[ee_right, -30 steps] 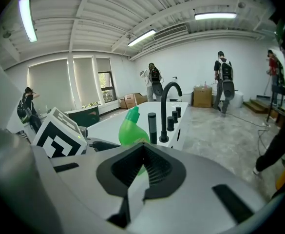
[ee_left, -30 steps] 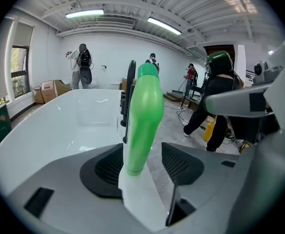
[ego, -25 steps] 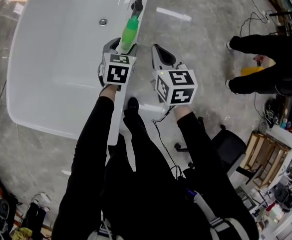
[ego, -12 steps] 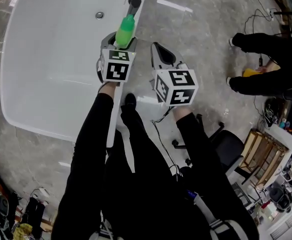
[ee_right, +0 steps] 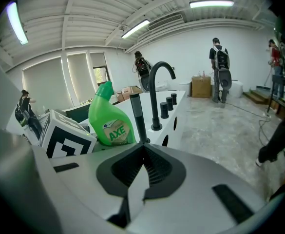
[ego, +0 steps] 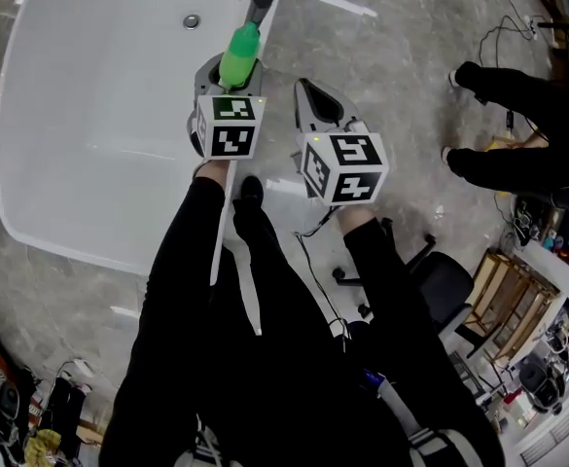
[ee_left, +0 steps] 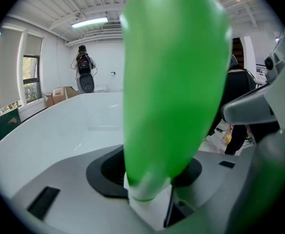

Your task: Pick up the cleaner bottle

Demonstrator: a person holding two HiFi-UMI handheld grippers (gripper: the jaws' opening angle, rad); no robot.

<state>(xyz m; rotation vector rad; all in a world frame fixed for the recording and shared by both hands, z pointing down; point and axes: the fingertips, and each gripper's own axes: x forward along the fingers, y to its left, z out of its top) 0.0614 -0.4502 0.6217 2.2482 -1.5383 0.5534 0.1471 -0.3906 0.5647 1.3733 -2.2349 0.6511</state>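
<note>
Counting from the left: one white bathtub [ego: 89, 134], one left gripper [ego: 227, 72], one green bottle [ego: 242, 51], one black tap [ee_right: 154, 96], one right gripper [ego: 308, 95]. The bottle stands upright on the tub's rim near the tap, long axis vertical, neck uppermost, label facing the right gripper. The left gripper's jaws stand either side of the bottle and are closing. The right gripper's jaws are together, holding nothing.

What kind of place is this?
Probably a workshop hall, not a home bathroom: white glossy bathtub, black curved metal faucet, bare grey concrete floor.
</note>
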